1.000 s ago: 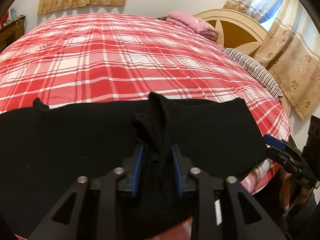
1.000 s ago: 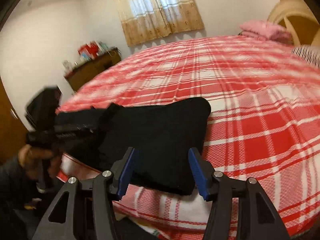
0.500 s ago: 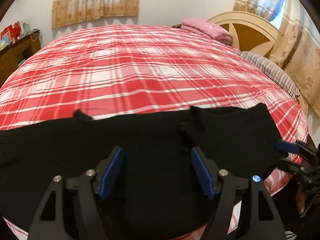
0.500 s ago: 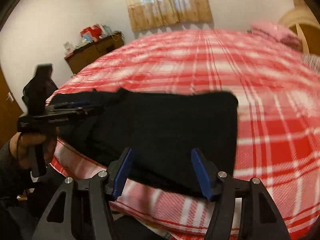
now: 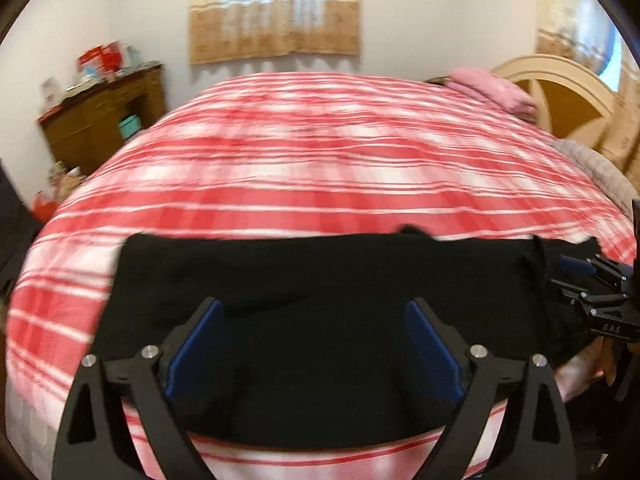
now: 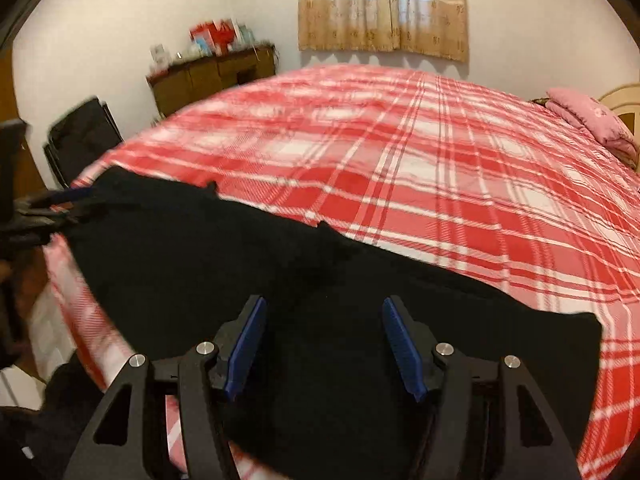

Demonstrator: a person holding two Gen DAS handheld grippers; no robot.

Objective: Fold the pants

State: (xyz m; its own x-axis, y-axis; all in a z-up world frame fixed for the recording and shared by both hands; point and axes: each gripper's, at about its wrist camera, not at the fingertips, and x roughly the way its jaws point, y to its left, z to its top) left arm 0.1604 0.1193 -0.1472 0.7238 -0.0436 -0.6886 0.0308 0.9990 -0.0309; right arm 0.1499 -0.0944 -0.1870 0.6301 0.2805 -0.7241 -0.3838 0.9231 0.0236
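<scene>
- Black pants [image 5: 320,292] lay flat along the near edge of the plaid bed [image 5: 320,160], easy reach for folding.
- Left gripper [image 5: 314,344] spread wide, holding nothing.
- Right gripper [image 6: 324,348] likewise spread, empty, above the cloth.

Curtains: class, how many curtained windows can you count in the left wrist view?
2. One curtain hangs on the far wall beyond the bed; another is at upper right above the headboard. Others may be out of frame.

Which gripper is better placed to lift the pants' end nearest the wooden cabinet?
Left, probably: the left gripper is open at that end of the pants, while the right gripper hovers open toward the opposite end.
</scene>
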